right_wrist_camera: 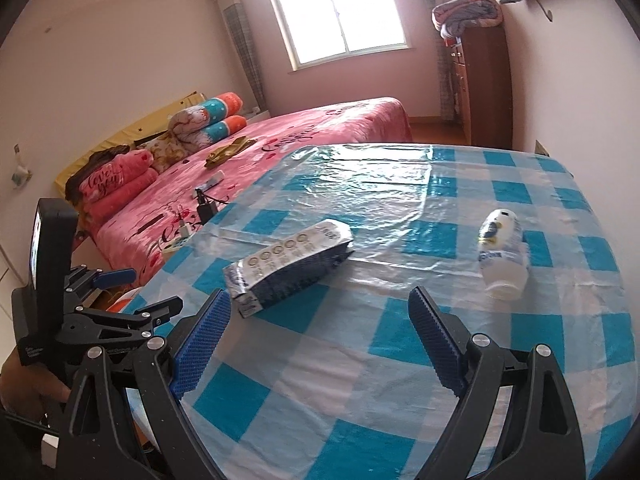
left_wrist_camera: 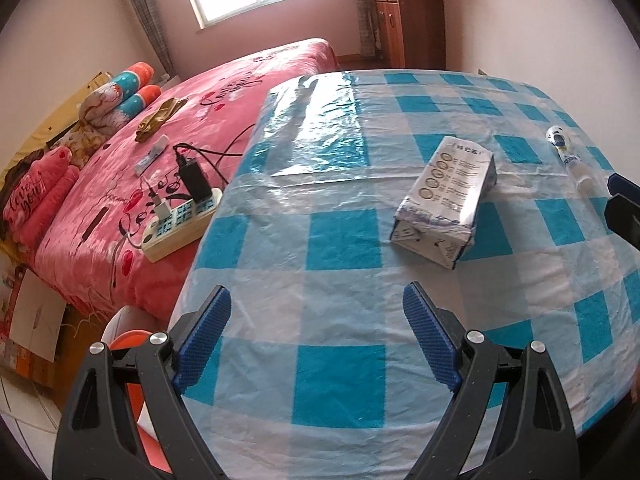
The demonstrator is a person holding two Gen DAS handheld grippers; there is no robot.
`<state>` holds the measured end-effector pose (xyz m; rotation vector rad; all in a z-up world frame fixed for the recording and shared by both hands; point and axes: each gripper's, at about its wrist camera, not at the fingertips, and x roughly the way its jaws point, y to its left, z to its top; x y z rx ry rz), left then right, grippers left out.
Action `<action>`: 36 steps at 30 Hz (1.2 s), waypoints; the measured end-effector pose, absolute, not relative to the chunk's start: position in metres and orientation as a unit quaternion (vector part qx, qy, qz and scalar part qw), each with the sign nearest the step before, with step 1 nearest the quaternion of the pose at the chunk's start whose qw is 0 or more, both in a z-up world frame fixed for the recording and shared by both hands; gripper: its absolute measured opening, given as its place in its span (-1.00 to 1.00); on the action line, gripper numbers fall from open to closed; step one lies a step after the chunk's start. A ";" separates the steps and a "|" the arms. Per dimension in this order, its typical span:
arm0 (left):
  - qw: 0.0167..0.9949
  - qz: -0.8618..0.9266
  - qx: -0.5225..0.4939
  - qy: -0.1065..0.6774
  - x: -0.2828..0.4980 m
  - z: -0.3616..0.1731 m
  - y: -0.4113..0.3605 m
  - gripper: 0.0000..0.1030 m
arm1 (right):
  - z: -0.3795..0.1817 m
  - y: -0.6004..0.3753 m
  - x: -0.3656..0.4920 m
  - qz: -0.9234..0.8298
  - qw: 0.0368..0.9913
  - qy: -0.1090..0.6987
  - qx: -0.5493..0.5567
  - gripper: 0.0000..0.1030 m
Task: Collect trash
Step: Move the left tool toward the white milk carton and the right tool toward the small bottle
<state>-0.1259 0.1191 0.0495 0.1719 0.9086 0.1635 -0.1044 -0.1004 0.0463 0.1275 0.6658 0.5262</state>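
A flattened white and blue carton (left_wrist_camera: 444,204) lies on its side on the blue-and-white checked table (left_wrist_camera: 340,360); it also shows in the right wrist view (right_wrist_camera: 288,264). A small white bottle (right_wrist_camera: 502,254) lies on its side to the carton's right, seen far right in the left wrist view (left_wrist_camera: 568,152). My left gripper (left_wrist_camera: 316,336) is open and empty, near the table's near-left edge, short of the carton. My right gripper (right_wrist_camera: 320,340) is open and empty, short of both items. The left gripper's body (right_wrist_camera: 100,312) shows at the left of the right wrist view.
A pink bed (left_wrist_camera: 120,184) stands left of the table with a power strip (left_wrist_camera: 180,220), chargers and pillows on it. An orange and white bin (left_wrist_camera: 128,336) sits below the table's left edge. A wooden cabinet (right_wrist_camera: 480,80) stands at the back right.
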 end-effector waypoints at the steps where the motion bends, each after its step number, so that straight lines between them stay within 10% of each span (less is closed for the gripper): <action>1: 0.891 0.077 0.085 0.439 -0.125 0.049 0.116 0.72 | 0.046 -0.103 -0.104 0.253 0.910 0.323 0.063 0.74; 36: 0.874 -0.038 0.107 0.473 -0.068 0.035 0.043 0.72 | 0.002 -0.222 -0.054 0.134 0.902 0.383 0.150 0.80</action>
